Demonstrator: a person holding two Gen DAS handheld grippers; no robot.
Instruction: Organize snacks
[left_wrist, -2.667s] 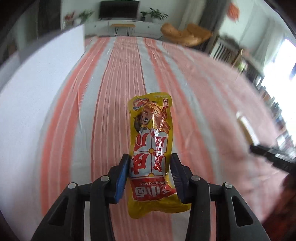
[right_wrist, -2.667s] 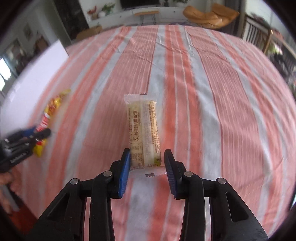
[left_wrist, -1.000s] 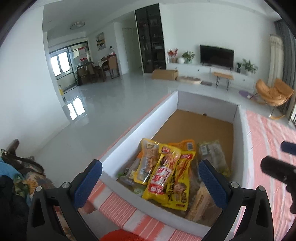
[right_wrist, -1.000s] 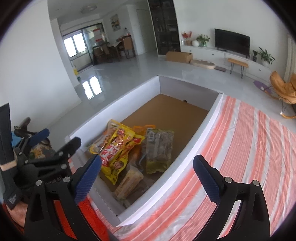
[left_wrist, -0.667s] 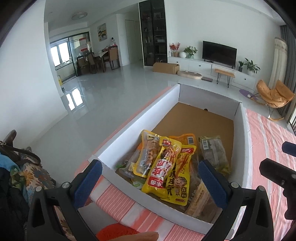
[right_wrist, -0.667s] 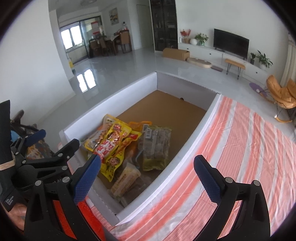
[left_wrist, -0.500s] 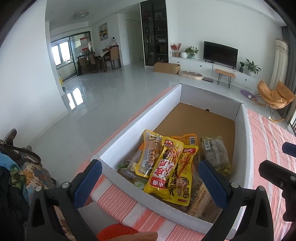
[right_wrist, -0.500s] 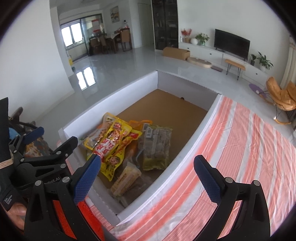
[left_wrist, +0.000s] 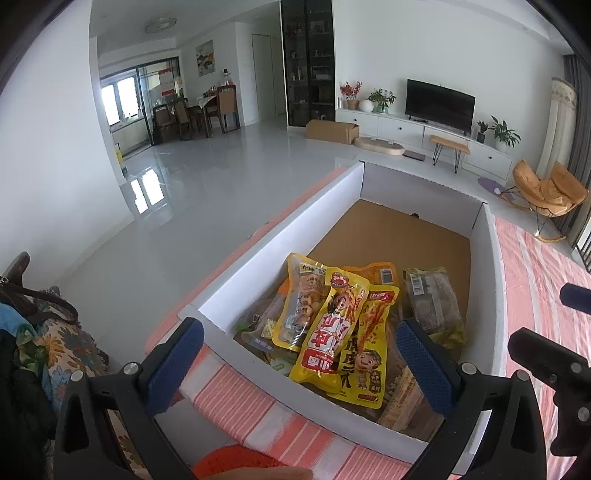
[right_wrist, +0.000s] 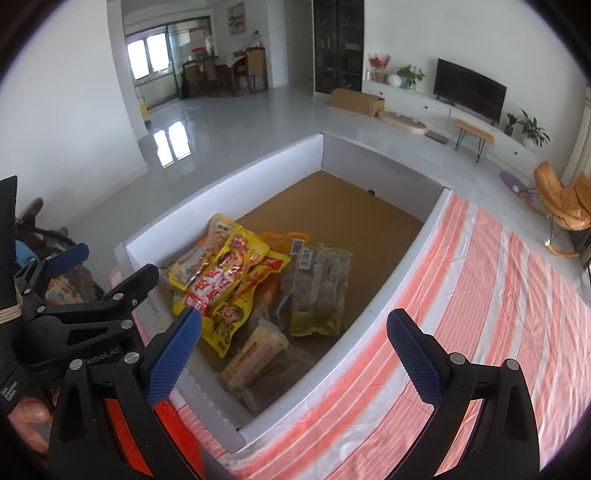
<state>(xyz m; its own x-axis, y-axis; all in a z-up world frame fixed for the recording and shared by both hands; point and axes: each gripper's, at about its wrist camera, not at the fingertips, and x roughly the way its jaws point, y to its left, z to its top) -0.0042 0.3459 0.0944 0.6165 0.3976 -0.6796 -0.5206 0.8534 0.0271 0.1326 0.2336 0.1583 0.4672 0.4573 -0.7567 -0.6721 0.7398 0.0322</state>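
Both the left gripper and right gripper hang wide open and empty, with the yellow-and-red snack packets piled lengthwise in the white-walled cardboard box mid-frame, nearer the left one.

The right tongs gaped empty above a white box of snack packets; the left tongs hung at nine o'clock.

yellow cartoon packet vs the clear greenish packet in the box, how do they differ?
The yellow cartoon packet is opaque with red print; the greenish packet is see-through with a barcode. The yellow one tops the pile; the greenish one lies beside it, nearer the striped cloth. Both lie flat in the white box.
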